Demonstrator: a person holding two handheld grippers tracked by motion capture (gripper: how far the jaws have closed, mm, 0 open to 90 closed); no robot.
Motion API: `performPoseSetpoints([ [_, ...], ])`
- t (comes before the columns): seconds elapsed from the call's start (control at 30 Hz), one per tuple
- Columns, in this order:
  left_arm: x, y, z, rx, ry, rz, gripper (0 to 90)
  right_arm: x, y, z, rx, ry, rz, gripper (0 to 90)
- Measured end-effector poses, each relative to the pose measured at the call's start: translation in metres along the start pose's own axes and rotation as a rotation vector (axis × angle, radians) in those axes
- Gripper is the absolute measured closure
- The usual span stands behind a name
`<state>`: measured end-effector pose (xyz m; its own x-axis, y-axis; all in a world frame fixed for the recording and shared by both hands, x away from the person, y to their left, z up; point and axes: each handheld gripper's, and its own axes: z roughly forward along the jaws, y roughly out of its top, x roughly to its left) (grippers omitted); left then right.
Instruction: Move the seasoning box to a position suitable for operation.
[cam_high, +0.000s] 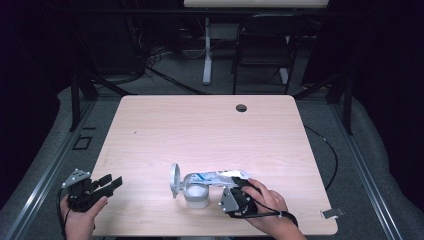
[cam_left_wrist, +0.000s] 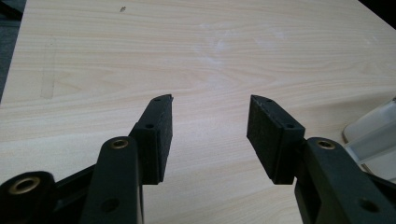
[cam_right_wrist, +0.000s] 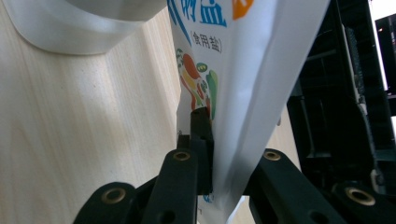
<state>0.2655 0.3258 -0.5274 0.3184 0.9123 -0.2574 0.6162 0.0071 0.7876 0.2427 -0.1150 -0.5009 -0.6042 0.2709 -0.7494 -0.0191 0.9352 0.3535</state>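
A white salt bag (cam_high: 220, 176) with coloured print lies tipped sideways over an open white tub (cam_high: 196, 196), whose round lid (cam_high: 174, 180) stands hinged up at its left. My right gripper (cam_high: 239, 182) is shut on the bag's right end. In the right gripper view the bag (cam_right_wrist: 243, 70) is pinched flat between the jaws of my right gripper (cam_right_wrist: 217, 128), with the tub (cam_right_wrist: 84, 23) at the upper left. My left gripper (cam_high: 112, 180) hovers at the table's front left corner, apart from both. Its jaws (cam_left_wrist: 210, 100) stand open over bare wood, and the tub's edge (cam_left_wrist: 373, 135) shows at the right.
The light wooden table (cam_high: 210, 125) has a cable hole (cam_high: 241, 107) near its far edge. A small metal clip (cam_high: 332, 213) lies at the front right corner. A chair (cam_high: 262, 50) and a desk leg (cam_high: 207, 50) stand beyond the table.
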Motion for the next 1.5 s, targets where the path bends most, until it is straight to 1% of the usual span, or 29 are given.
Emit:
performPoseSetpoints([
  [0.07,0.000,0.000,-0.001,0.013,0.000,-0.001,50.7,0.003,-0.002,0.001,-0.018,-0.001,0.035,83.4],
  [0.1,0.000,0.000,0.000,0.013,0.000,-0.002,50.8,0.003,-0.003,0.001,-0.013,0.003,0.039,83.5],
  [0.13,0.000,0.000,0.000,0.014,0.000,-0.005,50.7,0.004,-0.005,0.002,-0.033,0.005,0.060,83.5],
  [0.17,0.000,-0.001,0.000,0.014,-0.001,-0.006,50.8,0.003,-0.005,0.001,-0.020,0.013,0.064,83.6],
  [0.2,-0.001,-0.001,0.001,0.002,-0.002,-0.007,50.8,0.003,-0.006,0.001,-0.022,0.024,0.082,83.7],
  [0.23,-0.001,0.000,0.000,0.004,-0.004,-0.002,50.7,0.003,-0.008,0.002,-0.032,0.042,0.111,83.7],
  [0.33,-0.001,0.001,0.000,0.008,-0.007,0.001,50.7,0.003,-0.010,0.004,-0.051,0.053,0.150,83.9],
  [0.37,-0.001,0.001,0.000,0.010,-0.006,0.000,50.7,0.003,-0.010,0.003,-0.046,0.057,0.146,84.0],
  [0.43,-0.001,0.000,0.001,0.006,-0.003,0.000,50.7,0.003,-0.011,0.004,-0.043,0.063,0.155,84.1],
  [0.47,-0.001,-0.001,0.001,0.006,-0.002,-0.003,50.7,0.003,-0.011,0.004,-0.050,0.065,0.172,84.2],
  [0.53,-0.001,-0.001,0.001,0.003,-0.004,-0.010,50.7,0.003,-0.011,0.004,-0.037,0.064,0.168,84.3],
  [0.57,0.000,0.000,0.000,0.012,-0.006,-0.004,50.7,0.004,-0.012,0.004,-0.046,0.066,0.179,84.3],
  [0.6,-0.001,0.000,0.000,0.001,-0.004,-0.006,50.7,0.004,-0.013,0.005,-0.051,0.070,0.189,84.3],
  [0.63,-0.001,0.000,0.000,0.001,-0.003,-0.005,50.7,0.003,-0.013,0.004,-0.037,0.069,0.184,84.4],
  [0.67,0.000,0.000,0.000,0.012,-0.006,-0.004,50.7,0.004,-0.014,0.005,-0.045,0.074,0.194,84.4],
  [0.7,0.000,0.000,0.000,0.012,-0.006,-0.004,50.7,0.003,-0.015,0.005,-0.033,0.070,0.192,84.4],
  [0.73,0.000,0.000,0.000,0.012,-0.005,-0.007,50.7,0.003,-0.017,0.006,-0.038,0.081,0.207,84.4],
  [0.77,0.000,0.000,0.000,0.011,-0.004,-0.008,50.7,0.003,-0.018,0.007,-0.048,0.079,0.223,84.4],
  [0.8,0.000,0.000,0.000,0.011,-0.004,-0.006,50.7,0.003,-0.019,0.007,-0.040,0.080,0.222,84.5],
  [0.87,0.000,0.000,0.000,0.007,-0.003,-0.006,50.7,0.002,-0.022,0.007,-0.044,0.089,0.240,84.5],
  [0.9,0.000,0.000,0.000,0.007,-0.003,-0.006,50.7,0.002,-0.023,0.008,-0.055,0.086,0.258,84.5],
  [0.93,0.000,0.000,0.000,0.011,-0.003,-0.008,50.7,0.001,-0.024,0.007,-0.048,0.088,0.261,84.5],
  [0.97,0.000,0.000,0.000,0.012,-0.003,-0.007,50.7,0.001,-0.025,0.008,-0.071,0.091,0.295,84.6],
  [1.07,-0.001,-0.001,0.000,0.002,-0.001,-0.005,50.7,-0.002,-0.028,0.008,-0.073,0.096,0.323,84.6],
  [1.1,-0.001,0.000,0.000,0.002,-0.001,-0.006,50.7,-0.003,-0.030,0.009,-0.085,0.093,0.352,84.6],
  [1.17,-0.001,-0.001,0.000,0.003,0.000,-0.005,50.7,-0.005,-0.032,0.010,-0.092,0.100,0.379,84.6],
  [1.27,-0.001,-0.001,0.001,0.007,0.001,0.001,50.7,-0.006,-0.035,0.011,-0.107,0.097,0.425,84.8],
  [1.33,-0.001,-0.001,0.001,0.008,0.001,0.000,50.7,-0.007,-0.038,0.013,-0.125,0.110,0.463,84.8],
  [1.5,-0.002,-0.002,0.001,0.007,0.004,-0.001,50.7,-0.008,-0.044,0.015,-0.136,0.113,0.518,85.1],
])
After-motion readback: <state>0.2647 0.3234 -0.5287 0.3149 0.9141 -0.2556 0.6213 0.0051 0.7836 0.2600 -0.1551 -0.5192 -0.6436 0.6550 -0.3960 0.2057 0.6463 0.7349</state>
